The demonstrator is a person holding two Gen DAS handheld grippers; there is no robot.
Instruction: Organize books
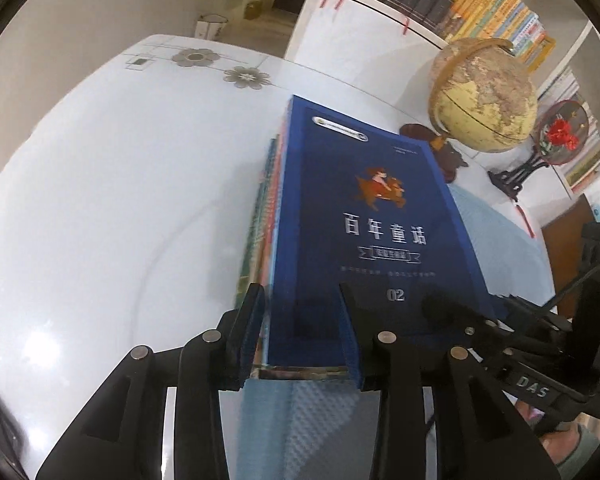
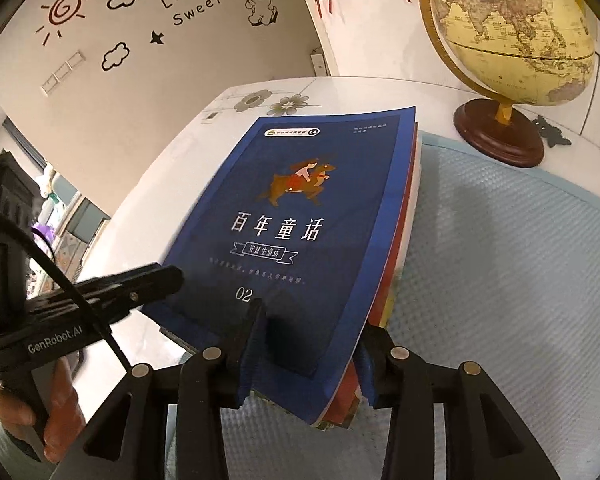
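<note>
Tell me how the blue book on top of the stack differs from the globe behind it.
The flat blue-covered book lies atop a stack of books; the round yellowish globe stands upright on a dark wooden base. The book's cover carries white Chinese lettering and a rider picture; the globe shows a map. Both rest on the white table.

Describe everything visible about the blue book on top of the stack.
The blue book is a glossy paperback with a darker inner panel, a figure riding a brown animal, white Chinese title lettering and "02". It lies flat and closed on top of a stack of books whose near end rests on a blue mat. The left gripper and right gripper both straddle its near end; whether the pads press on it is unclear.
</note>
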